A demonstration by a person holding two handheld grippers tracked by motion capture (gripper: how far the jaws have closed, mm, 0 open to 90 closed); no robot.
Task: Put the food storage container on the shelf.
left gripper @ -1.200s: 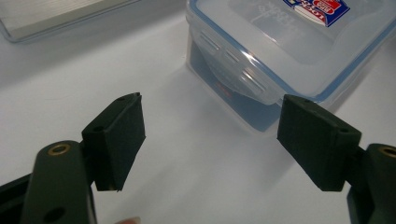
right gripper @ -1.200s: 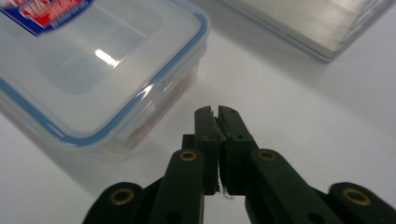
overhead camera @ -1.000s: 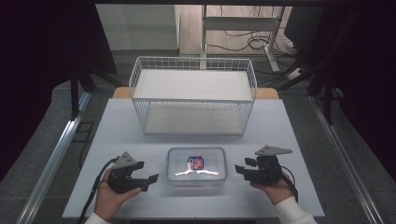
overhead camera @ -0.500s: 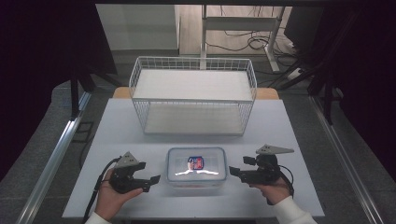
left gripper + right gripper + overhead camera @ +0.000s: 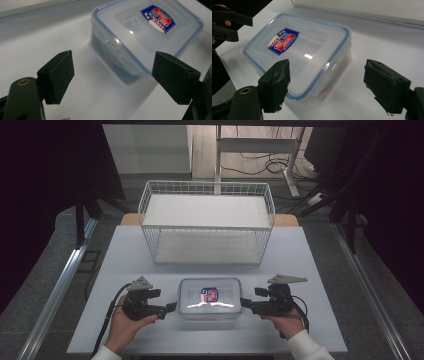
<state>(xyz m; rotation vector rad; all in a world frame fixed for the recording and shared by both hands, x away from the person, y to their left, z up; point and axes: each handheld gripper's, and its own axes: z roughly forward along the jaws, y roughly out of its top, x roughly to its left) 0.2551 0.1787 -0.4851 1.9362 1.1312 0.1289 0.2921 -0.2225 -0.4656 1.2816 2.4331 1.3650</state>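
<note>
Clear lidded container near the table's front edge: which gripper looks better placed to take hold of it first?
Probably the right gripper: in the high view its tips sit at the container's end wall, while the left gripper shows a small gap. Both are open, and the difference is slight.

White wire basket (image 5: 207,222) on table (image 5: 320,285)

My left gripper (image 5: 171,306), right gripper (image 5: 245,302): black, blocky jaws, brass rivet, grey three-cornered plate on top, black cable trailing. My sleeves white.
</note>
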